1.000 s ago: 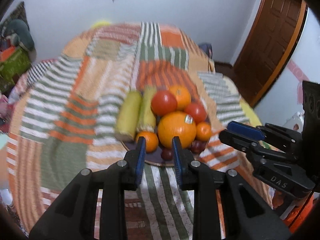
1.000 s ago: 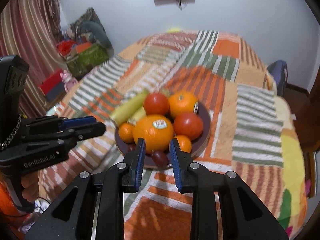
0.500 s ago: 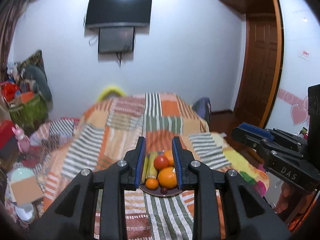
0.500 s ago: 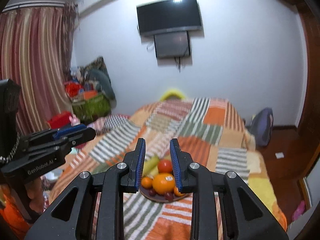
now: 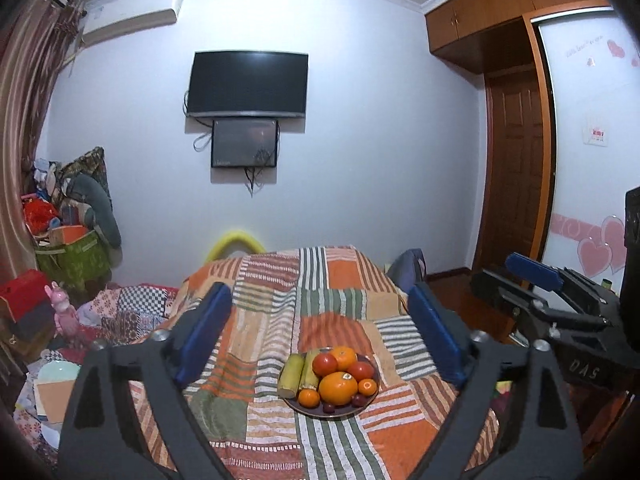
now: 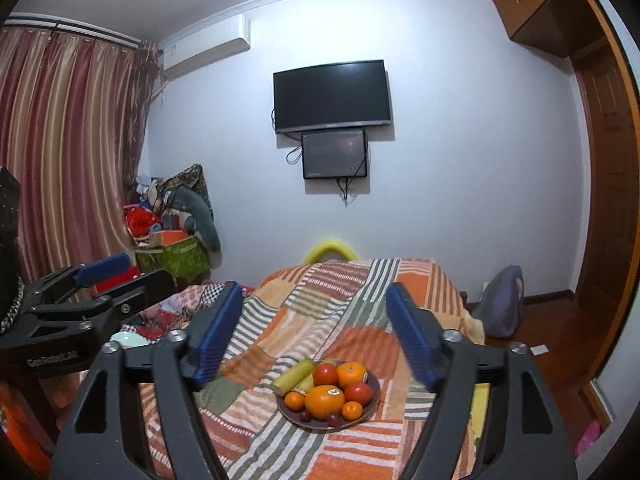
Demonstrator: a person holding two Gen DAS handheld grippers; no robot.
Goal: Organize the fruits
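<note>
A dark round plate [image 5: 347, 411] [image 6: 376, 389] sits on a striped patchwork bedspread. It holds a large orange [image 5: 338, 388] [image 6: 324, 401], red tomatoes [image 5: 325, 364] [image 6: 325, 373], small tangerines, dark grapes and yellow-green corn cobs [image 5: 291, 375] [image 6: 293, 377]. My left gripper [image 5: 318, 334] is open wide and empty, well back from the plate. My right gripper [image 6: 316, 330] is open wide and empty, also held back. Each gripper shows at the edge of the other's view.
The bed [image 5: 280, 288] fills the middle of the room. A wall TV [image 5: 248, 82] hangs behind it. Piled bags and boxes [image 5: 68, 240] stand at the left, a wooden door [image 5: 516, 184] and wardrobe at the right. A grey bag [image 6: 502, 304] lies by the bed.
Both grippers have pulled far back from the plate and tilted up, then opened from nearly shut to wide open. The fruit has not moved.
</note>
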